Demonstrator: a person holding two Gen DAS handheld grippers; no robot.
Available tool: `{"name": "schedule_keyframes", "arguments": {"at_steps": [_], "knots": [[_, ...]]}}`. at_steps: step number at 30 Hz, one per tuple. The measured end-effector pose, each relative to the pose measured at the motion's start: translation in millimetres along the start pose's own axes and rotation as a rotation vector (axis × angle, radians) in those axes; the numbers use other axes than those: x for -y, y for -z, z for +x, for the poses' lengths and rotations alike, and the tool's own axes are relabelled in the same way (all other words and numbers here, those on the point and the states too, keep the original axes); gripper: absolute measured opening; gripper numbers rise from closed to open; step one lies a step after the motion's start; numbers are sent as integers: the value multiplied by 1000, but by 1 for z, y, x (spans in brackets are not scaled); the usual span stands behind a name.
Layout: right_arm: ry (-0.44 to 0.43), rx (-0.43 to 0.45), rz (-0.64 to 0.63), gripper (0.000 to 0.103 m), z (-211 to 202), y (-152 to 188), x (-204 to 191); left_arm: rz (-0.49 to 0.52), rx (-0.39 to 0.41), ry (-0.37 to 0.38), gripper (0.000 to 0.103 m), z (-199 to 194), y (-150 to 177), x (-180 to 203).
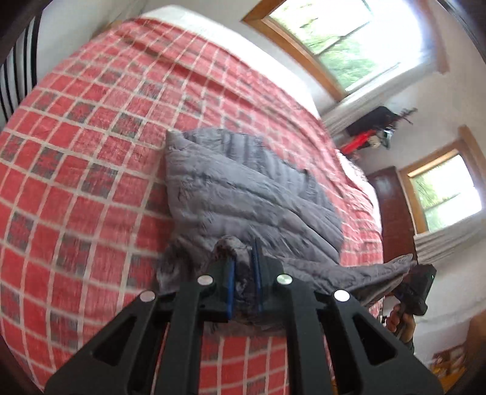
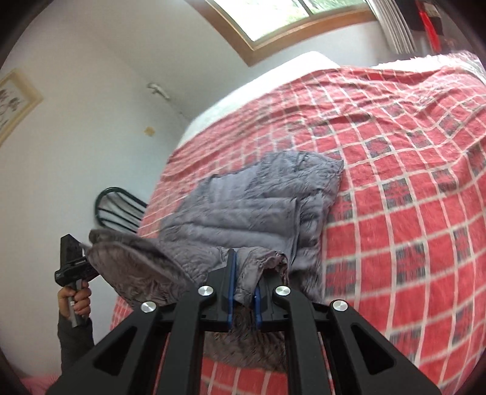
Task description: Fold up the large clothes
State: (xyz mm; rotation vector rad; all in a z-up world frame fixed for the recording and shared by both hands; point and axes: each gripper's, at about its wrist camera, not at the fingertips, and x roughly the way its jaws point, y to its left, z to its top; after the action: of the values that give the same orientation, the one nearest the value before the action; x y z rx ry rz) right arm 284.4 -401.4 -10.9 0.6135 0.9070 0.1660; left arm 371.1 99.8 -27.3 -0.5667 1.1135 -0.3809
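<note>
Grey jacket [image 1: 243, 188] lies on the red checked bedspread [image 1: 76, 182], far part flat, near edge lifted. Left gripper [image 1: 243, 288] and right gripper [image 2: 243, 291] each clamp a bunch of that edge. Looks mid-fold: the raised edge isn't laid over yet, smoothing remains.

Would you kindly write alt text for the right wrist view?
The right gripper pinches an edge of a grey quilted jacket lying on a bed with a red checked bedspread. At left, the left gripper holds another edge raised; a window sits above.
</note>
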Motion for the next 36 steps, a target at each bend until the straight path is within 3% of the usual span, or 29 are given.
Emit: {"name": "schedule_keyframes", "arguments": {"at_steps": [6,8,13,14,15,16,17,20,23,30,31,32,34,36], "knots": [[27,-46,85,12,46,-31,31,-97,-60,-36,13,59,-44,-23],[10,-63,121,16,56,-35,42,-126,-67,-11,22,70,-50,-30],[-146,-111,231,29,66,-39,68,-125,-16,63,38,62,-51,-34],[-182,-122,245,38,65,-40,72,-115,-5,76,46,57,-50,-33],[-201,-128,249,62,63,-42,73,-101,9,83,52,52,-50,-31],[-191,-111,240,79,58,-44,73,-84,33,72,83,45,-50,-28],[-171,-78,219,96,50,-47,72,-77,65,54,99,38,-49,-27],[-192,-74,207,96,38,-55,68,-17,94,27,99,24,-50,-19],[-133,-52,141,96,28,-58,62,60,107,-26,99,23,-47,-9],[-23,-124,55,84,65,-36,61,145,27,-133,97,69,-36,-7],[-12,-126,45,81,70,-34,61,149,16,-148,94,78,-35,-8],[-5,-129,38,78,74,-32,61,157,6,-154,73,82,-34,-9],[5,-147,19,63,82,-29,58,193,-28,-165,45,92,-30,-6],[54,-142,-30,35,83,-27,52,225,-6,-206,32,93,-27,-1]]}}
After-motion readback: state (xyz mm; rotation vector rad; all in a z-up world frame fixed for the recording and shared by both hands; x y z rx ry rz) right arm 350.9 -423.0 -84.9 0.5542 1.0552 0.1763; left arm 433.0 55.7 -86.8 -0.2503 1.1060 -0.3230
